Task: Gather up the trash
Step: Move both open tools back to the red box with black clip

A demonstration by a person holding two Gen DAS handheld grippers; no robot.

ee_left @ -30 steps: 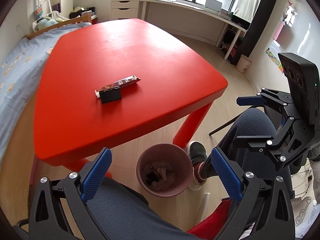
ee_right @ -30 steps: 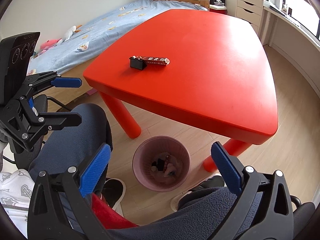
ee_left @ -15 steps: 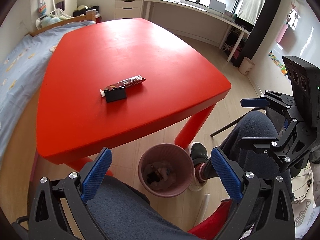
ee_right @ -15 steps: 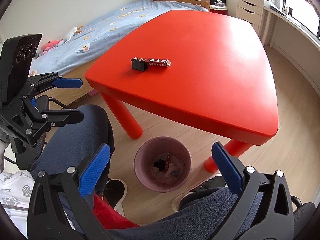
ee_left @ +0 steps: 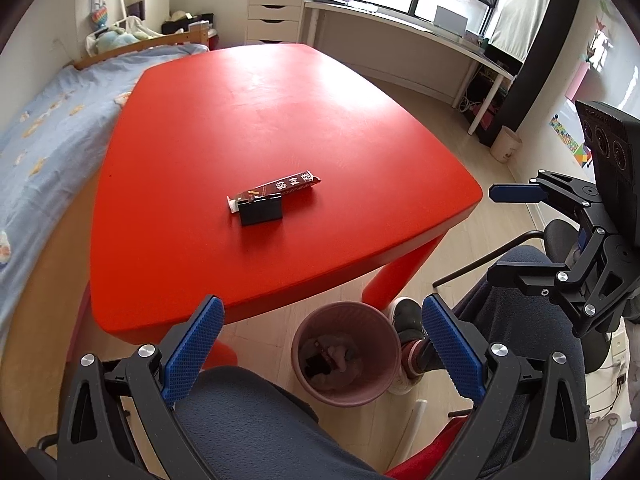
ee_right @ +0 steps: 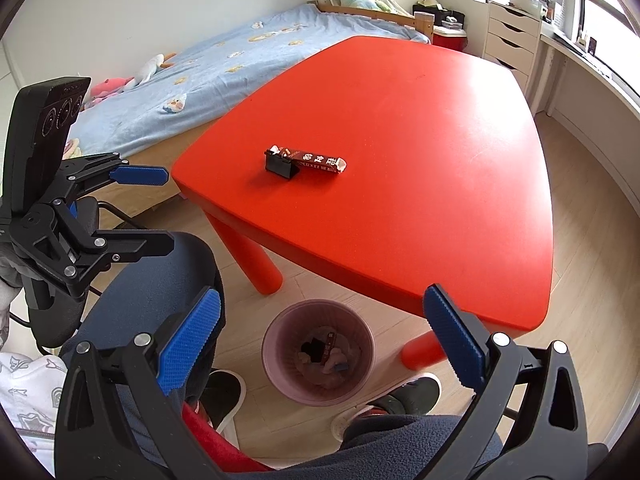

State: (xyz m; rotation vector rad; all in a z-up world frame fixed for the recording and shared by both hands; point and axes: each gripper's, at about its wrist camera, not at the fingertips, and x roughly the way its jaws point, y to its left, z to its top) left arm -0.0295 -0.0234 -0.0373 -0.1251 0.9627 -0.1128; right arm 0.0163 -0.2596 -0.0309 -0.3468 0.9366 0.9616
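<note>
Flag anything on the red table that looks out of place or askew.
A brown snack wrapper lies on the red table, one end propped on a small black box, so it sits tilted. Trash remains uncollected; the pink bin is on the floor below.

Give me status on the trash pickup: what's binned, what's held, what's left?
Done: the pink bin on the floor already has some scraps in it. In hand: nothing; the left gripper and right gripper are both open and empty, held low over the person's lap. Left: the brown wrapper and the small black clip touching it lie on the red table.
</note>
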